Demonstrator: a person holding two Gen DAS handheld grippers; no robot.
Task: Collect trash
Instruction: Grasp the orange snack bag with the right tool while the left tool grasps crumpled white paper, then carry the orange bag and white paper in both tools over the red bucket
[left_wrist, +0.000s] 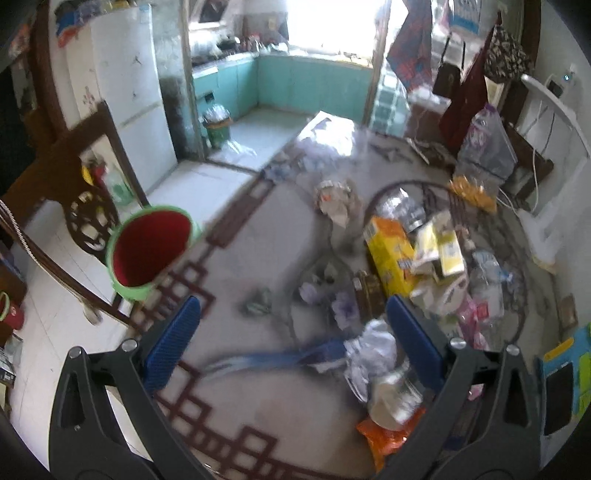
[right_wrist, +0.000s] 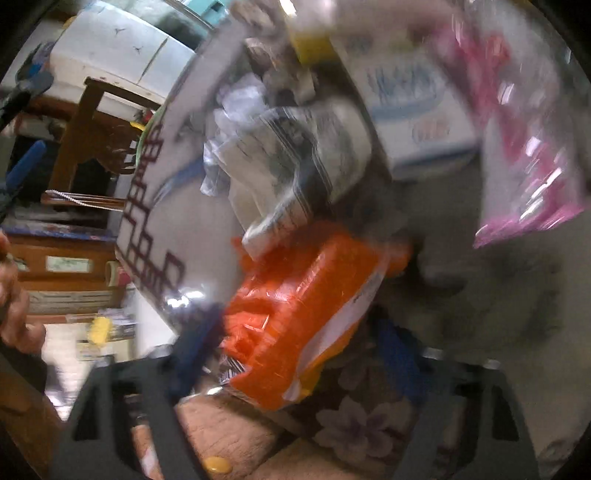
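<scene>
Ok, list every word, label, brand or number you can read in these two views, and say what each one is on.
None can be read.
Yellow box: print on its side, too blurred.
White box: blue lettering, smeared by motion.
Orange packet: dark print on its white edge, too small and blurred.
Pink bag: no text can be made out.
</scene>
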